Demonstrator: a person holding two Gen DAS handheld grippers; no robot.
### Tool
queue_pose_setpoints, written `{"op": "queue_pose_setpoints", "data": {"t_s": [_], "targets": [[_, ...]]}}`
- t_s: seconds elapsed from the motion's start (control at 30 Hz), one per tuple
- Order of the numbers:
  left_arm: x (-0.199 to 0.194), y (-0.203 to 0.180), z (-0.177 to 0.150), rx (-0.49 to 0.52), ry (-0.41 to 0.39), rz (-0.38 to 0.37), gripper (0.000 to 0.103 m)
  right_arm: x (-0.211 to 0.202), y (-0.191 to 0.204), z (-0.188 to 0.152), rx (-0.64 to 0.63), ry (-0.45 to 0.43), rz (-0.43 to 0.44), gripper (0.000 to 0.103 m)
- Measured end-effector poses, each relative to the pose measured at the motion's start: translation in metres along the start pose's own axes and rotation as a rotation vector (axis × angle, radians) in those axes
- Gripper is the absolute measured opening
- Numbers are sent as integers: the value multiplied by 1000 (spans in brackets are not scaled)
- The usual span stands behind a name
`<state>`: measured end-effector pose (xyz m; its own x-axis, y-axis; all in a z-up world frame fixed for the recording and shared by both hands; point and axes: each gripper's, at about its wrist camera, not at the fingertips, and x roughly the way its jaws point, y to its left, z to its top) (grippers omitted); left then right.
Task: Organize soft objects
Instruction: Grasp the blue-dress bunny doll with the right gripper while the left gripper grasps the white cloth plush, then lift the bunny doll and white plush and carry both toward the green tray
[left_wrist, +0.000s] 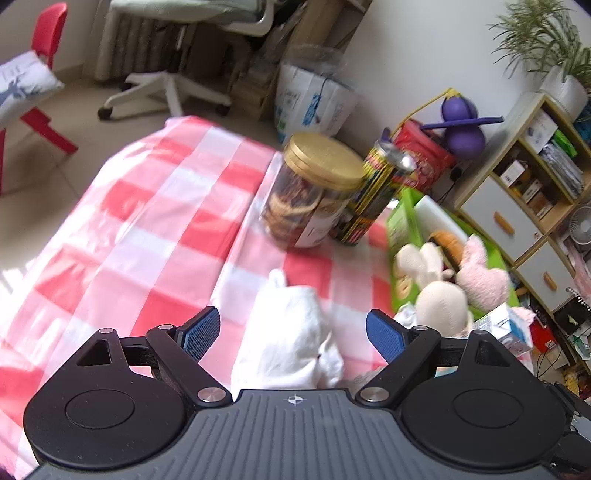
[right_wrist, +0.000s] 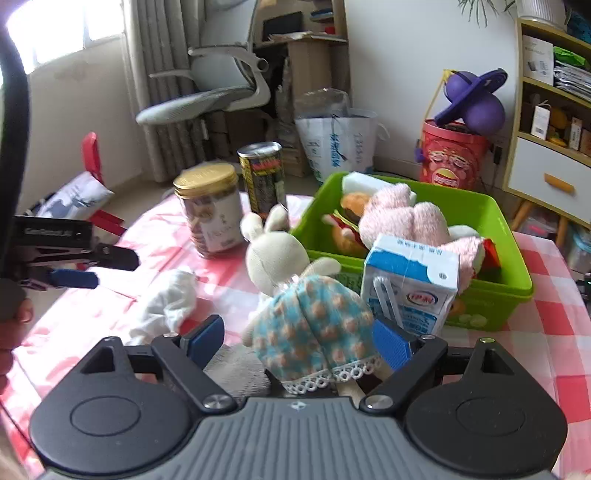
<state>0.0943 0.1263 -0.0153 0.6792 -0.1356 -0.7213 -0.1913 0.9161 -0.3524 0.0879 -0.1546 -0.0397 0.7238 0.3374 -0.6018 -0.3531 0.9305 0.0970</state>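
On the red-and-white checked tablecloth stand a gold-lidded jar, a yellow-and-black can and a green bin of plush toys, a pink one on top. Behind are a pale office chair, a red tub with a purple toy on top, and shelves. A blue-and-white milk carton leans at the bin; its print is too small to read. Over a crumpled white cloth hovers the left gripper, jaws wide, empty. Right gripper, also spread, flanks a rabbit doll in a blue dress, one pad touching the skirt.
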Motion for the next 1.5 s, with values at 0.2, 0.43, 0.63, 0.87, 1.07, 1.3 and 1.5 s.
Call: {"op": "queue_pose_setpoints", "data": {"t_s": [0.2,0.43,0.63,0.87,1.07,1.3,1.5], "targets": [[6,8,-2,-15,20,14,84,15,0,-2,35,28,-46,54],[10,5,-4,5,30,17,84,29,11,-7,23,39,-90,54],[18,7,-6,-2,47,15,84,38,8,-10,94,86,-65,2],[30,0,-10,22,47,37,84,15,7,-5,94,55,5,1],[42,-14,-17,69,57,45,80,-9,13,-10,113,88,97,1],[59,-17,-26,81,102,103,62,-13,18,-27,130,227,89,2],[56,-14,-25,91,101,99,46,-11,15,-23,138,227,102,13]]}}
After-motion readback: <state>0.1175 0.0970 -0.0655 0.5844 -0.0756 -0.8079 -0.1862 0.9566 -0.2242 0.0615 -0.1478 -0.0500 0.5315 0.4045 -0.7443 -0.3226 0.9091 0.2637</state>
